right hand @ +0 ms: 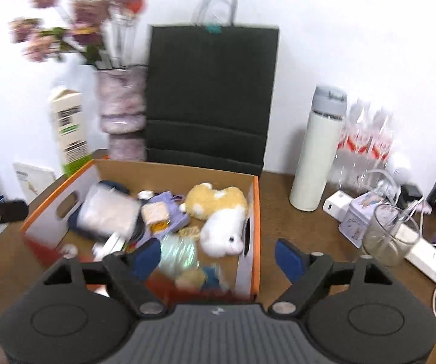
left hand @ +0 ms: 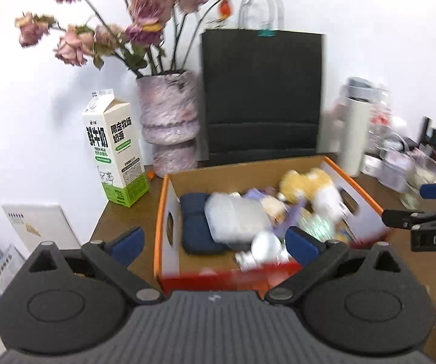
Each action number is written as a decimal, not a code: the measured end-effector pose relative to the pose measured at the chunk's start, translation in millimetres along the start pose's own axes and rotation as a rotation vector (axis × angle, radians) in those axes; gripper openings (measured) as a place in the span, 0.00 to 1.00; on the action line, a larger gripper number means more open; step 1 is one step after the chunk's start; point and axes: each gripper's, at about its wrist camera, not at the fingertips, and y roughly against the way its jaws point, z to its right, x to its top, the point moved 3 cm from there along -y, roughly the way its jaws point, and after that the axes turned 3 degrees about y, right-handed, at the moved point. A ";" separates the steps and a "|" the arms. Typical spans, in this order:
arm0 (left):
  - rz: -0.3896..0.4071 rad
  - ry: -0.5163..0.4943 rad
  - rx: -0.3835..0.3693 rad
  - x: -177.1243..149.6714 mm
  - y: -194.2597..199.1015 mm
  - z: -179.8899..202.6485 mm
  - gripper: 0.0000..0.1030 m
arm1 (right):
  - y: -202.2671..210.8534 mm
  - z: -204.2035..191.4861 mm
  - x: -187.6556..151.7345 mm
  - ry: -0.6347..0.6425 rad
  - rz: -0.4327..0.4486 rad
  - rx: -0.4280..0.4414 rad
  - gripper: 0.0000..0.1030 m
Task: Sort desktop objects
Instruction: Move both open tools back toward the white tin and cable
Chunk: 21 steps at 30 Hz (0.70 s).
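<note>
Grippers left (left hand: 215, 242) and right (right hand: 218, 257) both wide open, empty, above cardboard box (right hand: 256, 212).

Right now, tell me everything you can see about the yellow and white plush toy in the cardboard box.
The yellow and white plush toy looks soft and fluffy, yellow at the back, white toward the front, with a small dark eye. It lies on its side in the right part of the open cardboard box, against the right wall, beside a purple cloth item. Neither gripper touches it.
</note>
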 end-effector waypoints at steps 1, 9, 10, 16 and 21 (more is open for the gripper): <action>0.010 0.003 0.002 -10.3 9.0 2.9 0.99 | 8.8 -4.3 -13.8 0.015 0.009 -0.009 0.81; 0.002 0.088 0.046 -125.5 67.1 28.6 1.00 | 68.7 -48.8 -130.0 0.087 -0.042 0.042 0.81; -0.008 0.098 0.052 -137.5 73.7 30.3 1.00 | 76.4 -52.4 -140.3 0.095 -0.039 0.033 0.81; -0.083 0.125 0.029 -184.9 96.8 37.7 1.00 | 106.8 -50.3 -178.8 -0.027 -0.068 0.083 0.82; -0.094 0.132 0.046 -180.7 84.7 36.0 1.00 | 100.5 -39.0 -180.7 -0.107 -0.080 0.064 0.82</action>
